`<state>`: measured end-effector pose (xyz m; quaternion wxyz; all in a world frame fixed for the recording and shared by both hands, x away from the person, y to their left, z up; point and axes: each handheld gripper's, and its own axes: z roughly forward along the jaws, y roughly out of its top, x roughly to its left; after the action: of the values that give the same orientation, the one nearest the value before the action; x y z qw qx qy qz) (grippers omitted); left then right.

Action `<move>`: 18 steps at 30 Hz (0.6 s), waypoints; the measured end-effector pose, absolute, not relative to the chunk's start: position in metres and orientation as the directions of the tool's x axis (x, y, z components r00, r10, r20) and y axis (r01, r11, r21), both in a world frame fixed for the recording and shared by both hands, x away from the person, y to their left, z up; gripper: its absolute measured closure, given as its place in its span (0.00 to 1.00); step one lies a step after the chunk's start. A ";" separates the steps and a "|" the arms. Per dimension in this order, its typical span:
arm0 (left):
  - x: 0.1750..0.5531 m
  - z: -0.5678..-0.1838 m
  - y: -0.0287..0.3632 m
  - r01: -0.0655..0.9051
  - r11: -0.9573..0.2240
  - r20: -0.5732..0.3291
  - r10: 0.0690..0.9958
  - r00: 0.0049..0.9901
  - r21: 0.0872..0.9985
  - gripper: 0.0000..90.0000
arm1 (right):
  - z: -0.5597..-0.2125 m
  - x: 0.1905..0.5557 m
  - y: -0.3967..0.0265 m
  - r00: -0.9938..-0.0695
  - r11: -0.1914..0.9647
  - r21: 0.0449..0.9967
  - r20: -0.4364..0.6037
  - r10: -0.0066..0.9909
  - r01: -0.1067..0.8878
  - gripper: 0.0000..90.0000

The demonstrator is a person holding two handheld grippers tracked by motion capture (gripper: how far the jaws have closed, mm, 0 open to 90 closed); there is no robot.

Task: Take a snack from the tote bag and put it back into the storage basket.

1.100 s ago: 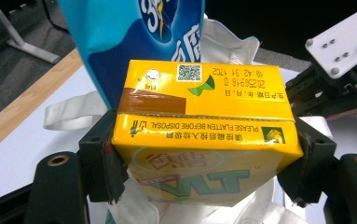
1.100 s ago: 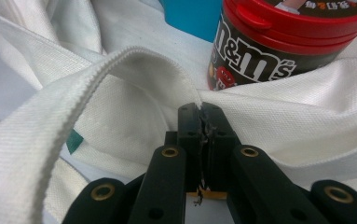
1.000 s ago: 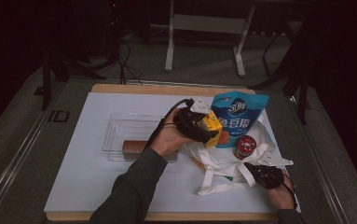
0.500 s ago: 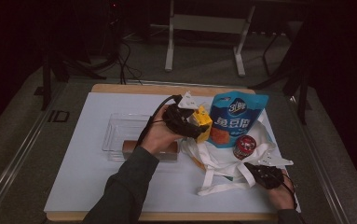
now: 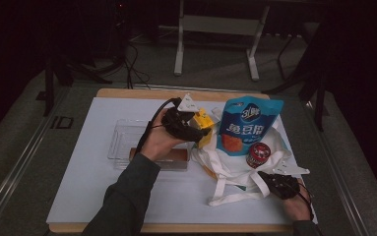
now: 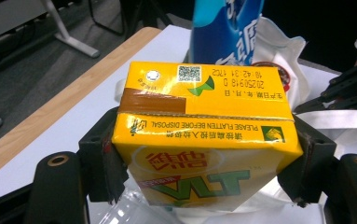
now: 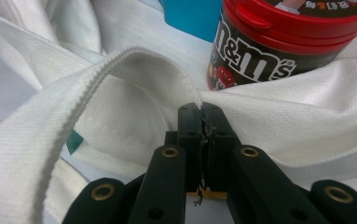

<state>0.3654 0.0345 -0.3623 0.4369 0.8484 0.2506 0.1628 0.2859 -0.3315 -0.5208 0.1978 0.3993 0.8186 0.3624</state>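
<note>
Leftward and slightly back from the tall blue snack pouch [image 5: 247, 125] goes the left gripper [image 5: 192, 129], carrying the yellow drink carton [image 6: 199, 140] clamped between its jaws, just above centre of the high view. Judging by that, the carton is being lifted away from the white cloth tote bag [image 5: 235, 172]. At lower right, the right gripper [image 5: 269, 183] stays pinched on the bag's fabric, beside the red-lidded candy jar [image 7: 288, 37].

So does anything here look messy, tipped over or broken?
Nothing is spilled or broken. The yellow drink carton is tipped on its side in the left gripper, its print upside down, and the white tote bag lies crumpled.
</note>
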 end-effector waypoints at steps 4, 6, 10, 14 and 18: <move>0.366 -0.363 0.040 0.292 -0.484 0.054 0.581 0.812 0.825 0.32 | -0.521 0.286 -0.331 -0.603 0.418 0.751 -0.034 0.797 0.510 0.97; 0.367 -0.363 0.043 0.295 -0.479 0.052 0.587 0.808 0.827 0.32 | -0.521 0.286 -0.331 -0.603 0.419 0.751 -0.035 0.797 0.510 0.97; 0.367 -0.363 0.048 0.303 -0.471 0.050 0.602 0.797 0.828 0.32 | -0.521 0.286 -0.332 -0.603 0.419 0.751 -0.035 0.797 0.510 0.97; 0.368 -0.362 0.056 0.313 -0.460 0.047 0.618 0.785 0.831 0.32 | -0.521 0.286 -0.331 -0.603 0.419 0.751 -0.035 0.797 0.511 0.97; 0.368 -0.363 0.063 0.319 -0.458 0.057 0.637 0.769 0.830 0.32 | -0.521 0.286 -0.331 -0.603 0.419 0.751 -0.035 0.797 0.510 0.97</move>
<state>0.3682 0.0631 -0.3626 0.4345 0.8340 0.2866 0.1832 0.2859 -0.3315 -0.5208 0.1980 0.3991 0.8188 0.3621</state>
